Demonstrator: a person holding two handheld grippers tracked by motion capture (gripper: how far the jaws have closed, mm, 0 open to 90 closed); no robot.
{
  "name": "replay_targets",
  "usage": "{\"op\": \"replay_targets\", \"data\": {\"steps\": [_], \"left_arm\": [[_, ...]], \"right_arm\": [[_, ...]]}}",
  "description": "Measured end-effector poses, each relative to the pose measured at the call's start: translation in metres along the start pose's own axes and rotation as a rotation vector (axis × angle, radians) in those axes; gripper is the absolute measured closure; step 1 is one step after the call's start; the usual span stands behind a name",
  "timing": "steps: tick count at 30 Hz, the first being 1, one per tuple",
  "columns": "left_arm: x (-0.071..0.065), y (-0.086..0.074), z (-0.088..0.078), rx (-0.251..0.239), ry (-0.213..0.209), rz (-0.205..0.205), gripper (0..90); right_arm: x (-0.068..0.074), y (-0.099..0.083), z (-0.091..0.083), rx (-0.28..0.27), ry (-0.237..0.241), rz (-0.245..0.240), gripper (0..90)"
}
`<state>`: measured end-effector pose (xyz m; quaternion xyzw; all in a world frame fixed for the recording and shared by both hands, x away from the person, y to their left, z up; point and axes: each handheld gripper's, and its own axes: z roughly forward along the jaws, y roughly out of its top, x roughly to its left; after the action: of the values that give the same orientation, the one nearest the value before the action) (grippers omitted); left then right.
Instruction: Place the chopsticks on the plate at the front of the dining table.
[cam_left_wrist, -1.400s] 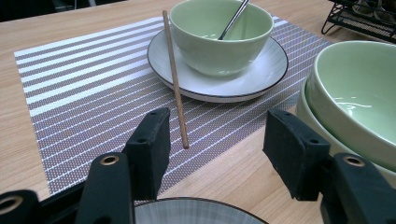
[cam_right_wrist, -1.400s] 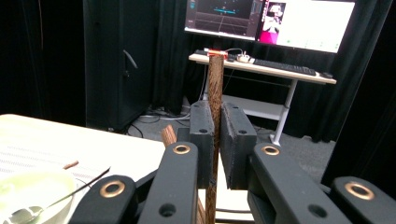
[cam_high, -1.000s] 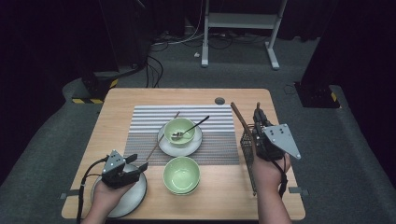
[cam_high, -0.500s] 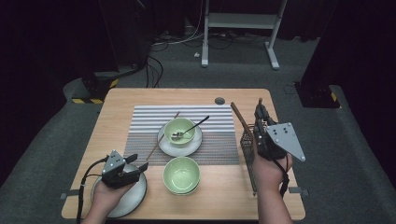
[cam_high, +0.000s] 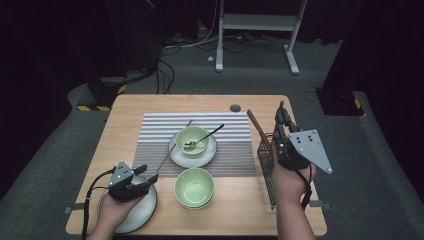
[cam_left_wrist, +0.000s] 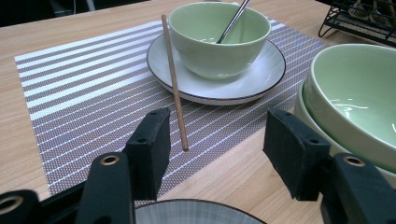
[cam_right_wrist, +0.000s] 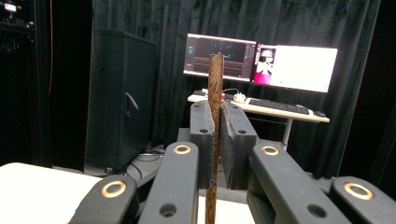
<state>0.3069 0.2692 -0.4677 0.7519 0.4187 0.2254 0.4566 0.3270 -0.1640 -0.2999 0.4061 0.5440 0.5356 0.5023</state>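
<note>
My right gripper (cam_high: 283, 117) is raised above the table's right side, shut on a dark brown chopstick (cam_right_wrist: 215, 93) that stands upright between its pads. My left gripper (cam_high: 146, 176) hovers open over a grey plate (cam_high: 145, 210) at the front left, with nothing between its jaws (cam_left_wrist: 219, 140). Just ahead of it a light wooden chopstick (cam_left_wrist: 175, 79) lies on the striped placemat (cam_high: 155, 135), leaning on the rim of a white plate (cam_left_wrist: 261, 79). That plate carries a green bowl (cam_high: 192, 140) with a metal spoon (cam_high: 210, 134) in it.
Two stacked green bowls (cam_high: 194, 187) sit at the front centre, close to the left gripper's right jaw. A black wire rack (cam_high: 267, 165) stands at the right edge with a dark stick (cam_high: 256, 125) along it. Monitors and a desk stand beyond the table.
The right gripper with its chopstick has drifted slightly to the right. The left gripper has stayed put.
</note>
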Motion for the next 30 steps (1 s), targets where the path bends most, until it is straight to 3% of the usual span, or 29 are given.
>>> {"op": "replay_targets", "data": {"steps": [18, 30], "left_arm": [[0.001, 0.000, -0.001, -0.001, 0.002, -0.003, 41.4], [0.000, 0.001, -0.001, -0.002, 0.002, -0.001, 41.4]], "right_arm": [[0.003, 0.011, -0.001, -0.031, -0.004, -0.015, 84.0], [0.012, 0.021, -0.001, -0.046, 0.012, -0.039, 84.0]]}}
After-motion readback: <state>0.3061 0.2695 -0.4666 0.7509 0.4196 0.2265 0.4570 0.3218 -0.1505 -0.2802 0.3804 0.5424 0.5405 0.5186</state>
